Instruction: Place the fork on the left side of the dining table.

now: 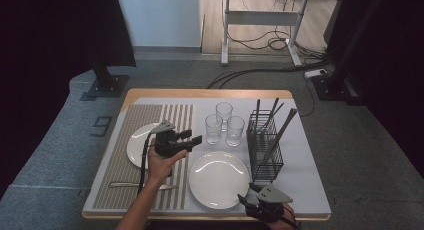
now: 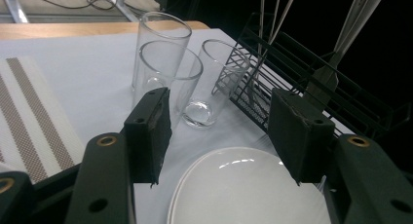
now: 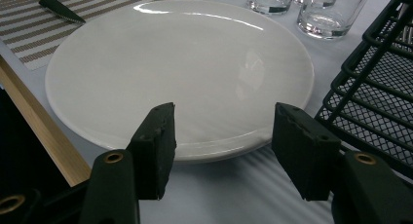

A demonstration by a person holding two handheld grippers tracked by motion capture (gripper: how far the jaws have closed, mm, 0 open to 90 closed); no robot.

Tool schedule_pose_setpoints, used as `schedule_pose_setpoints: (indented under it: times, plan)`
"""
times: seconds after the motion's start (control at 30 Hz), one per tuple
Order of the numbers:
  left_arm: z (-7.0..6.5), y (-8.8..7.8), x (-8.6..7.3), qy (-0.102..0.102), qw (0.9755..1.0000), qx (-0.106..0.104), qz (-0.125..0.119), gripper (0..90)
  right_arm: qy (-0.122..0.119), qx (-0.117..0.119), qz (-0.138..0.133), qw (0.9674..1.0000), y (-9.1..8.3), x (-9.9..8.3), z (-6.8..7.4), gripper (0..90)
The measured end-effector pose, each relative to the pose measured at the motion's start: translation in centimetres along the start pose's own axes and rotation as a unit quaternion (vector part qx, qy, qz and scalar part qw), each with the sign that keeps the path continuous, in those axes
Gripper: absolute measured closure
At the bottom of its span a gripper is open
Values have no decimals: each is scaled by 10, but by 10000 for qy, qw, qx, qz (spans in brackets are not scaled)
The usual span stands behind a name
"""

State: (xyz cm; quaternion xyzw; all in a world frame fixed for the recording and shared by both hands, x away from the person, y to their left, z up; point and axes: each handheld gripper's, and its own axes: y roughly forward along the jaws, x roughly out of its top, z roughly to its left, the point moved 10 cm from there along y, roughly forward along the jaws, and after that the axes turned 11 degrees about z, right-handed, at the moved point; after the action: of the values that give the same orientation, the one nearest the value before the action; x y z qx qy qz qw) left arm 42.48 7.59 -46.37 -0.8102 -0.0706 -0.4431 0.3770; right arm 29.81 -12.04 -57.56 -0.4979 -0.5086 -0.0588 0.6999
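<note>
Left gripper [image 1: 196,137], jaws apart and empty, points toward three glasses [image 1: 223,124] at its two o'clock, probably lining up a grasp; right gripper [image 3: 221,146], also apart and empty, waits by a plate [image 3: 185,63].

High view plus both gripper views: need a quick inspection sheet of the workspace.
Surface: wooden table under a pale cloth, striped placemat at left.
Job's things: three empty glasses, upright and close together, ahead of the left gripper; none held.
Clutter: white plate near the front edge; second plate and a knife on the placemat; black wire caddy holding utensils.
Grippers: left gripper open, empty, raised, pointing at the glasses. Right gripper open, empty, at the near plate's rim.
Cables: black cable trailing from the left gripper; floor cables behind.
Surroundings: grey carpet, desk frame, dark curtains.
</note>
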Motion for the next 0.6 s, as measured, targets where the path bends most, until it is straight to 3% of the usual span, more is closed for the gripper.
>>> schedule_pose_setpoints:
  times: [0.6]
  plan:
    - [-11,15,15,154,9998,-117,79,446,49,-28,8,10000,-1,-2,-1,420]
